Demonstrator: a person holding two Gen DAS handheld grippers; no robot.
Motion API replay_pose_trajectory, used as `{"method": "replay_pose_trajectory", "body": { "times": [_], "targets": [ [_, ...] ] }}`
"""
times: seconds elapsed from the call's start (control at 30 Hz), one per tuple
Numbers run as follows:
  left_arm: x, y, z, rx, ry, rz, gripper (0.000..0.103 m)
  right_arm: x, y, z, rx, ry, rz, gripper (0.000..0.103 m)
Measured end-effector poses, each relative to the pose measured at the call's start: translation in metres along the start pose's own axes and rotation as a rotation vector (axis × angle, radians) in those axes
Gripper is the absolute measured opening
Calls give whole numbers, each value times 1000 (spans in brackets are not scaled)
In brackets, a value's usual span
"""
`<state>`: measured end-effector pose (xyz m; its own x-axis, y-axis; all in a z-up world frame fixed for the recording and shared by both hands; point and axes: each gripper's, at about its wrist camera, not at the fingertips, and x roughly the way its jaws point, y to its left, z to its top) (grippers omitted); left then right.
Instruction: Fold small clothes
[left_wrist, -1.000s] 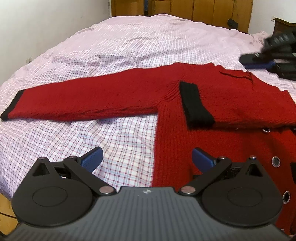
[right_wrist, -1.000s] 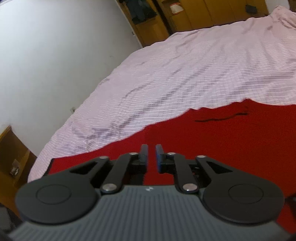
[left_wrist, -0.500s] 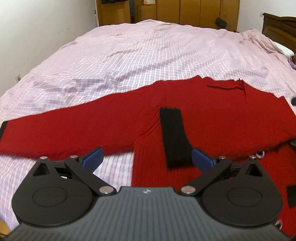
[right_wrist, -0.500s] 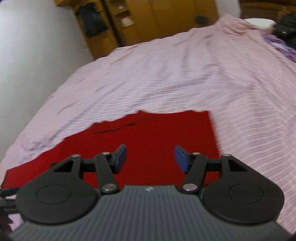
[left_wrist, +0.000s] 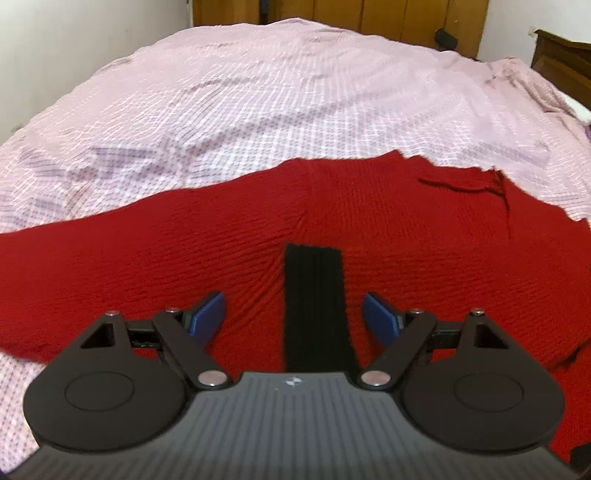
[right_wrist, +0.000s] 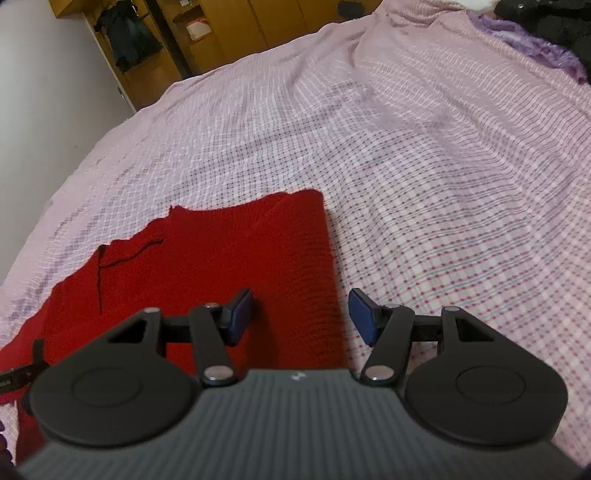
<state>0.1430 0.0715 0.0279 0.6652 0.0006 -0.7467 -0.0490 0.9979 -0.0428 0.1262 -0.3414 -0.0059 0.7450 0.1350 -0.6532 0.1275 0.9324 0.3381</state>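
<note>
Left wrist view: the red sweater (left_wrist: 369, 229) is lying flat on the checked pink bedsheet (left_wrist: 295, 103), one sleeve folded across the body. The black cuff (left_wrist: 316, 302) of that sleeve is lying on the sweater's body. The left gripper (left_wrist: 294, 317) is hovering over the sweater with its jaws closing, the cuff framed between the blue pads (left_wrist: 207, 317), which are not pressing on it.

Right wrist view: the right gripper (right_wrist: 301, 314) is standing half open, holding nothing, straddling the sweater's (right_wrist: 221, 258) straight folded edge. One pad is lying over the sweater, the other over the bedsheet (right_wrist: 443, 166).
</note>
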Motion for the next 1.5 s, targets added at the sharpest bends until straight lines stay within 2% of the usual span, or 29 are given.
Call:
{"method": "replay_pose_trajectory", "body": {
  "times": [0.1, 0.17, 0.2, 0.23, 0.27, 0.33, 0.4, 0.43, 0.57, 0.63, 0.73, 0.8, 0.83, 0.9, 0.97, 1.03, 1.1, 1.17, 1.23, 1.3, 1.5],
  "targets": [
    [4, -7, 0, 11, -12, -30, 79, 6, 4, -1, -14, 0, 11, 60],
    [6, -13, -1, 29, -24, -54, 65, 7, 7, -2, -35, -6, 12, 60],
    [6, -16, -2, 37, -34, -54, 62, 8, 8, -3, -47, -11, 11, 60],
    [6, -19, -3, 47, -44, -49, 50, 8, 9, -4, -56, -16, 10, 60],
    [6, -21, -3, 57, -55, -59, 29, 9, 10, -5, -66, -22, 11, 60],
    [2, -24, -2, 53, -75, -94, 22, 9, 12, -7, -87, -39, 18, 57],
    [-2, -30, 0, 82, -110, -75, 20, 6, 13, -10, -108, -68, 40, 25],
    [-6, -33, 1, 98, -135, -63, 20, 0, 13, -12, -110, -106, 47, 19],
    [-17, -38, 11, 112, -222, -53, 20, -17, 12, -16, -81, -242, 29, 18],
    [-9, -41, 20, 115, -204, -44, 20, -14, 10, -17, -67, -243, -8, 18],
    [13, -44, 22, 130, -140, -22, 21, -1, 7, -21, -48, -201, -45, 20],
    [28, -44, 19, 131, -100, 6, 30, 4, 3, -22, -27, -184, -46, 22],
    [30, -44, 16, 128, -104, 17, 38, 5, 1, -22, -15, -182, -47, 23],
    [30, -42, 13, 124, -117, 23, 42, 6, 0, -23, -7, -178, -39, 25],
    [26, -40, 11, 112, -115, 43, 56, 6, -3, -22, 5, -178, -35, 28],
    [20, -36, 10, 93, -112, 65, 63, 7, -6, -23, 18, -174, -25, 30],
    [12, -29, 8, 70, -111, 74, 64, 6, -7, -22, 34, -173, -7, 33],
    [1, -22, 5, 45, -105, 74, 65, 1, -10, -21, 59, -172, 10, 41],
    [-11, -12, 1, 18, -94, 66, 65, -6, -12, -19, 77, -164, 21, 57],
    [-22, -2, -4, -4, -87, 64, 66, -17, -10, -20, 72, -166, 13, 60],
    [-52, 24, -18, -65, -67, 92, 69, -59, 2, -28, 8, -180, 1, 60]
  ]
}}
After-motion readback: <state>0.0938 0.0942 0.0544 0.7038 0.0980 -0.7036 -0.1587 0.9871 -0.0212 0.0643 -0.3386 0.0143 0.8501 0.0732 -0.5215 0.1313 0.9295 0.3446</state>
